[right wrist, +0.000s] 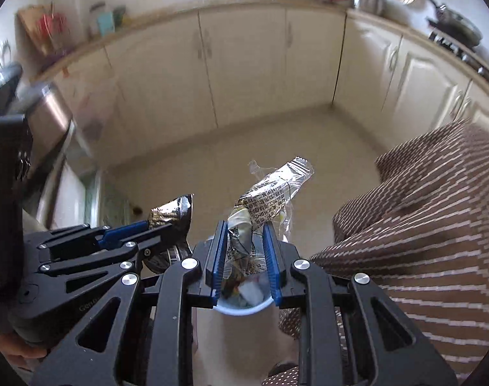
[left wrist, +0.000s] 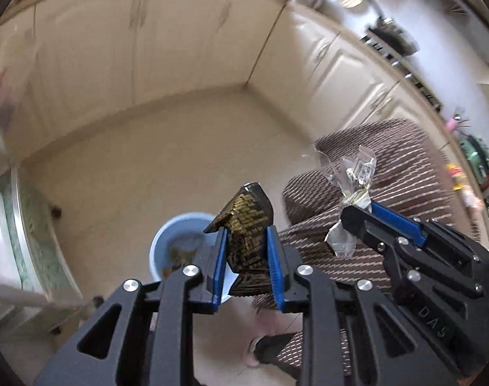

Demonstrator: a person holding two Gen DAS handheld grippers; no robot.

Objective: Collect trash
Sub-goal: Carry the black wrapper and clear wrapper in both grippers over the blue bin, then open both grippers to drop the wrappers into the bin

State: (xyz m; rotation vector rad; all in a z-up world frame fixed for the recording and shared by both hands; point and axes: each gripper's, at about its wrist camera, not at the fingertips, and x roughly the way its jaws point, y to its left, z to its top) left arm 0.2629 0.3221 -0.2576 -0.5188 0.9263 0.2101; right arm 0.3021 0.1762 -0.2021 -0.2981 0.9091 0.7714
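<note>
"DAS" reads on the right gripper [left wrist: 347, 212], clamped on a clear printed wrapper [right wrist: 270, 199]. The left gripper [left wrist: 247, 251] pinches a black-and-gold packet [left wrist: 244, 225]. Both tilt down over a blue bin [left wrist: 167, 241] on the floor.

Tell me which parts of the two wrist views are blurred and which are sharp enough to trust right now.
Left wrist view: cabinets and countertop clutter smear with motion blur, while the left gripper and its dark gold wrapper stay crisp. Right wrist view: the counter and left edge streak, window glare blows out the top, yet the right gripper and its clear printed wrapper read sharply. Both bend at the edges.
</note>
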